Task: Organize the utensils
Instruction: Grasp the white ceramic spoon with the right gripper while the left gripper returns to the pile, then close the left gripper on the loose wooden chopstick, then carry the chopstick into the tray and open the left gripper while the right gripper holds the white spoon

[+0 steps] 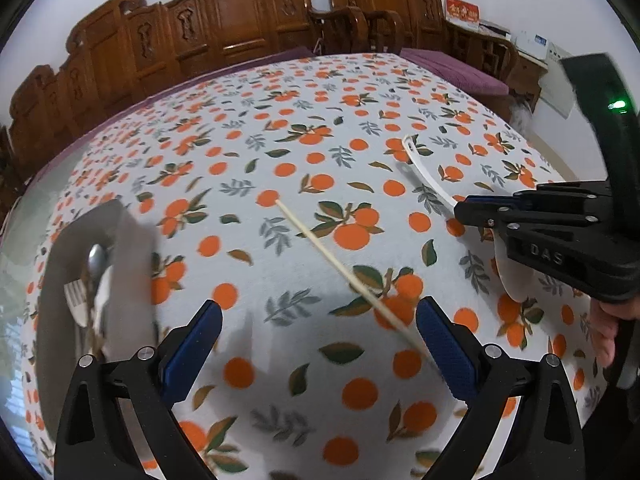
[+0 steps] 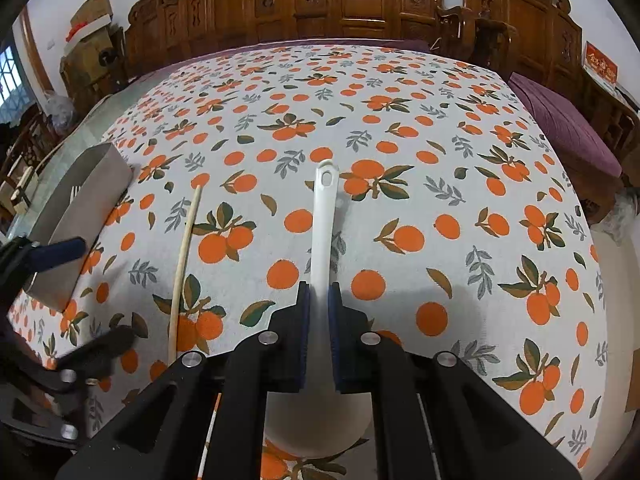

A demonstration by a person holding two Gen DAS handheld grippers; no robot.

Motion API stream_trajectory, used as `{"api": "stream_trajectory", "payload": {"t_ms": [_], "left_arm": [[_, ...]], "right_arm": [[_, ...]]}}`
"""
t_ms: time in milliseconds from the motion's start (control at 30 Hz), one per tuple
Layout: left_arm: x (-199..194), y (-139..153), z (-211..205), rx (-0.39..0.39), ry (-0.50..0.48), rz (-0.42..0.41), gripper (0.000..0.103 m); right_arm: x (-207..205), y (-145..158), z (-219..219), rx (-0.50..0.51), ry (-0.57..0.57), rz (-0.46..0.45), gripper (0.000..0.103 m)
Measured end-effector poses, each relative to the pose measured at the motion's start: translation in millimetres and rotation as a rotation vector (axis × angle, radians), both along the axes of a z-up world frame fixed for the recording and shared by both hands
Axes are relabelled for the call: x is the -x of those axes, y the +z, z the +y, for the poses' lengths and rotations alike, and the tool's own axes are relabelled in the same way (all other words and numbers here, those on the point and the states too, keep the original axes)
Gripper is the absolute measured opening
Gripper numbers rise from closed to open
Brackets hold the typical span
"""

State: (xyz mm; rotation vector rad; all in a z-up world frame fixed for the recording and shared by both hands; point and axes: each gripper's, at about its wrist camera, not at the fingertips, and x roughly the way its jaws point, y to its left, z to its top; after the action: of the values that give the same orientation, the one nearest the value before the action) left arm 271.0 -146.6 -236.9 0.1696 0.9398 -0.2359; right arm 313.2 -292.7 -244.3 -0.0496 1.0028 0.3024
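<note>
A table under an orange-print tablecloth fills both wrist views. The right gripper is clamped on the handle of a white plastic spoon; the handle runs from between its blue pads toward 12 o'clock, and the bowl sits under the gripper at 6 o'clock. A single wooden chopstick lies flat on the cloth just beside the spoon, at 9 o'clock from it.

In the left wrist view, the left gripper hangs with jaws wide apart, holding nothing. The chopstick slants from 11 o'clock down to that gripper's right pad. A grey utensil box stands at 9 o'clock, with a fork and a metal spoon inside.
</note>
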Motion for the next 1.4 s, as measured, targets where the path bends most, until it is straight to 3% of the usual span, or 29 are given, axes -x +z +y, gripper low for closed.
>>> {"api": "stream_trajectory", "payload": {"t_ms": [133, 367, 500, 667, 767, 1067, 1400], "left_arm": [[-13.1, -9.1, -10.7, -0.001, 0.009, 0.029, 0.093], [-25.3, -24.8, -19.9, -0.004, 0.014, 0.084, 0.059], [-21.8, -27.1, -16.9, 0.018, 0.018, 0.089, 0.046], [-16.9, -25.2, -11.4, 0.019, 0.014, 0.099, 0.016], [-17.2, -25.0, -6.0, 0.027, 0.025, 0.109, 0.009], [-14.3, -24.6, 3.0, 0.026, 0.024, 0.116, 0.004], [-7.3, -1.8, 10.0, 0.039, 0.015, 0.058, 0.004]], "right_arm": [[-1.2, 0.9, -4.8, -0.020, -0.011, -0.003, 0.011], [-2.6, 1.5, -10.6, -0.038, -0.022, -0.003, 0.011], [-2.3, 1.9, -8.6, -0.042, -0.016, -0.005, 0.011], [-2.4, 2.2, -7.2, -0.044, -0.012, -0.005, 0.011], [-2.0, 2.1, -4.9, -0.041, -0.008, -0.006, 0.011], [-1.6, 2.7, -1.7, -0.046, 0.002, -0.009, 0.011], [0.9, 7.2, 6.5, -0.053, 0.027, -0.021, 0.011]]}}
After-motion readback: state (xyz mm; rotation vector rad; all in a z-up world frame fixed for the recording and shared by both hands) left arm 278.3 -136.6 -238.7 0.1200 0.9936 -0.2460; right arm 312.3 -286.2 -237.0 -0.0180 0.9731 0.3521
